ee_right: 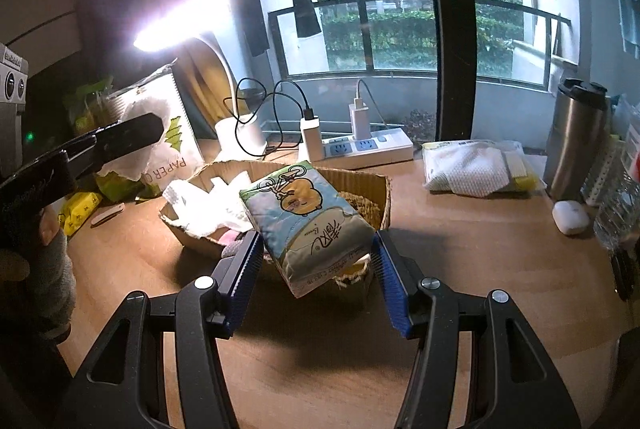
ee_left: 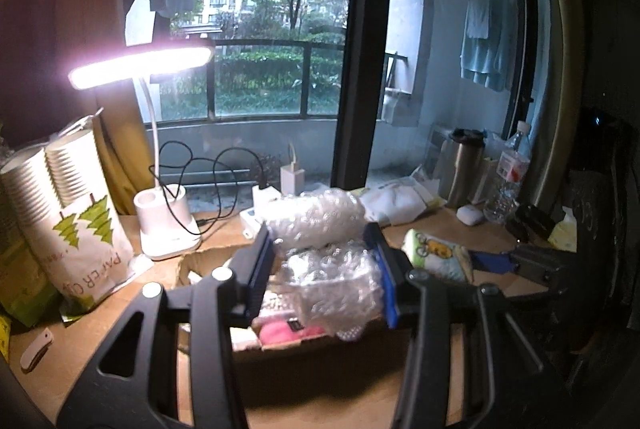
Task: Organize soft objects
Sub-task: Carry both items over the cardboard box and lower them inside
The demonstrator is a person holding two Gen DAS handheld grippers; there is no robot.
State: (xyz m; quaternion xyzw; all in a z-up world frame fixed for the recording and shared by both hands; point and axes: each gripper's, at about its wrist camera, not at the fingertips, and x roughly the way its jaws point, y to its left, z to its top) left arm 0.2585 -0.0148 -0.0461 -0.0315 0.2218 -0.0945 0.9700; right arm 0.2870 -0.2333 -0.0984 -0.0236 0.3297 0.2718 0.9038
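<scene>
My left gripper is shut on a crumpled wad of bubble wrap and holds it above an open cardboard box with a pink soft item inside. My right gripper is shut on a tissue pack printed with a cartoon bear, held tilted over the near edge of the same box, which holds white crumpled plastic. The tissue pack and right gripper show at the right of the left wrist view. The left gripper's finger with the wad shows at the left of the right wrist view.
A lit desk lamp and a paper cup pack stand at the left. A power strip with chargers lies behind the box. A white cloth pack, steel tumbler, earbud case and water bottle are at the right.
</scene>
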